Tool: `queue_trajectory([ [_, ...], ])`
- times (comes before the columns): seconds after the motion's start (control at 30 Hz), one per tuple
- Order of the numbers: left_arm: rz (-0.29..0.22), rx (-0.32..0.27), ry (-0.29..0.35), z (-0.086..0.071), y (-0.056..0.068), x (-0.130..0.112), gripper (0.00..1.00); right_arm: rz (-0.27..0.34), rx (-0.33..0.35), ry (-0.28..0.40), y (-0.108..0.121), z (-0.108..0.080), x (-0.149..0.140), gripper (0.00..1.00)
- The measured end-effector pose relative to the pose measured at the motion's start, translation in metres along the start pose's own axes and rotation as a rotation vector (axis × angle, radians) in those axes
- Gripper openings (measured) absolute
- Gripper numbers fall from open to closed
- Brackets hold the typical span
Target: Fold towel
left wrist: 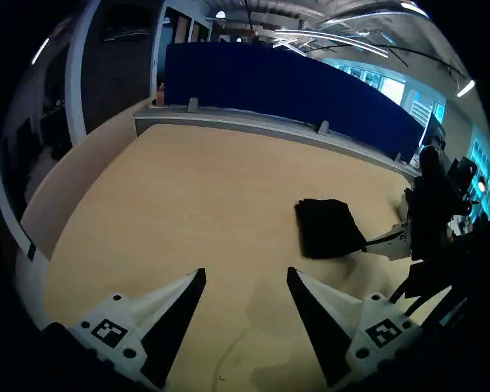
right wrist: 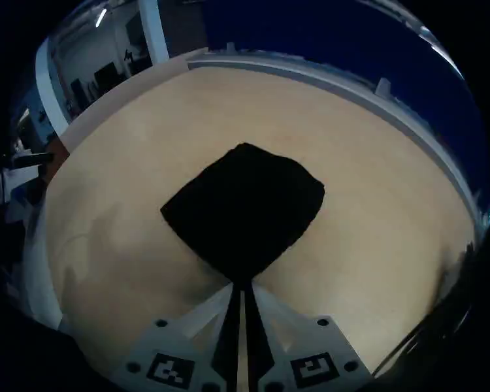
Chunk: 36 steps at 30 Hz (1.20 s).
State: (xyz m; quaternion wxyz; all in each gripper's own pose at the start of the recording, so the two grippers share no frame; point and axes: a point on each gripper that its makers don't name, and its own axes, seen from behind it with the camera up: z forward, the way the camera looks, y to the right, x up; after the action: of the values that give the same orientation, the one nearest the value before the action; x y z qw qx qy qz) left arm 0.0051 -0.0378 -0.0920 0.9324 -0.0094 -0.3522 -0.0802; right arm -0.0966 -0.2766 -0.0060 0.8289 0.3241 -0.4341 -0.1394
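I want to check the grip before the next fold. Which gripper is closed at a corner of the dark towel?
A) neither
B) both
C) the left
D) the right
D: the right gripper is shut at the near corner of the towel; the left gripper stands open over the table.

A wide counter [left wrist: 199, 196] of light wood reaches to the far side. Along its far edge runs a grey rail [left wrist: 245, 124], and just behind it stands a dark blue partition [left wrist: 284, 91]. Long strip lights [left wrist: 336, 39] hang above.
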Motion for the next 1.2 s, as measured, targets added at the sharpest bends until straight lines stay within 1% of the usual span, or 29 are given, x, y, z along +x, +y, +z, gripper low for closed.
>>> queue_trajectory([
  [0.2,0.002,-0.001,0.011,-0.002,0.001,0.006,0.92,-0.031,-0.003,0.064,-0.001,-0.028,0.033,0.04],
  [0.37,0.004,-0.003,0.023,-0.005,0.001,0.012,0.92,-0.062,-0.011,0.12,0.0,-0.055,0.063,0.04],
  [0.53,0.004,-0.004,0.037,-0.009,0.002,0.018,0.92,-0.078,-0.015,0.176,0.001,-0.084,0.092,0.04],
  [0.63,0.002,-0.006,0.046,-0.011,0.004,0.021,0.92,-0.084,-0.02,0.2,0.004,-0.098,0.104,0.04],
  [0.87,0.004,-0.012,0.064,-0.015,0.009,0.028,0.92,-0.093,-0.03,0.228,0.01,-0.12,0.118,0.04],
  [1.2,0.011,-0.022,0.073,-0.019,0.017,0.031,0.92,-0.076,-0.051,0.264,0.027,-0.146,0.128,0.04],
])
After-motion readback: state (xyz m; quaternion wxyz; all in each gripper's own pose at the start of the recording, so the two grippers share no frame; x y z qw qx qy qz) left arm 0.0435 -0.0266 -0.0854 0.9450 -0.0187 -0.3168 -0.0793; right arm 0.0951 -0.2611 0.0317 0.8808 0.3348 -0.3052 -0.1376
